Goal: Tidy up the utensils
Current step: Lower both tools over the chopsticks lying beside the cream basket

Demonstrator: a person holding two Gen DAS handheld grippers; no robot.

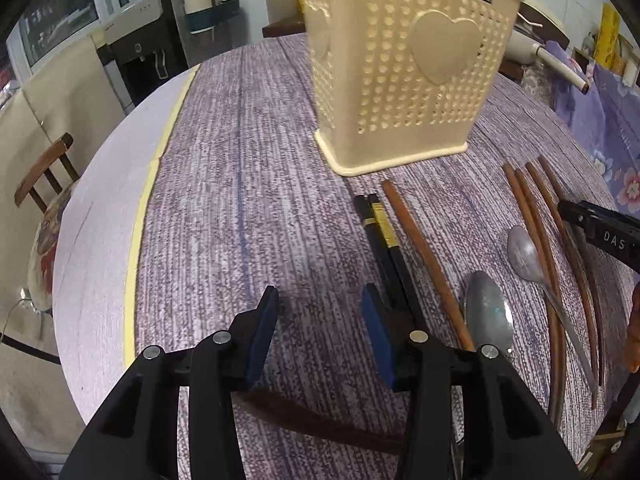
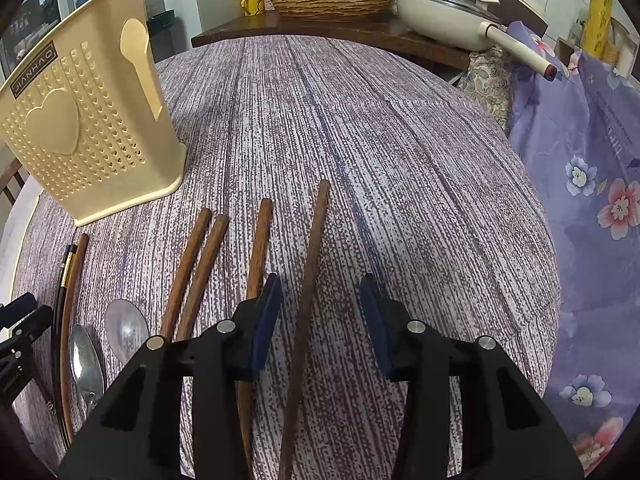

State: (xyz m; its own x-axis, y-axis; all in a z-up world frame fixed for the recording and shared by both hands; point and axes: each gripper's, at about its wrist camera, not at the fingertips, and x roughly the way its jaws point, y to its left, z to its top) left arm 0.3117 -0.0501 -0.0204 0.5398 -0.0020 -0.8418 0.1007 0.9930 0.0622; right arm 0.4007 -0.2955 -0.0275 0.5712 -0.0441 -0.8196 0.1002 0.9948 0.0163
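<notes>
Left wrist view: the left tongs (image 1: 320, 304) gape wide over the woven purple cloth of the bench (image 1: 224, 184). Ahead stands a cream perforated plastic holder (image 1: 404, 76) with a raised heart. Black chopsticks (image 1: 384, 240) and two dull metal spoons (image 1: 490, 314) lie near.

Right wrist view: the right tongs (image 2: 320, 296) spread wide, a round brown wooden chopstick (image 2: 310, 276) lying between them.

A cream perforated plastic utensil holder (image 2: 86, 128), embossed with a heart, stands on a mauve-and-white streaked bench cloth (image 2: 380, 160). Reddish-brown wooden chopsticks (image 2: 308, 280) lie beside black gold-banded chopsticks (image 1: 380, 228) and dull silver metal spoons (image 1: 488, 312). At three o'clock hangs lilac floral fabric (image 2: 592, 184).
</notes>
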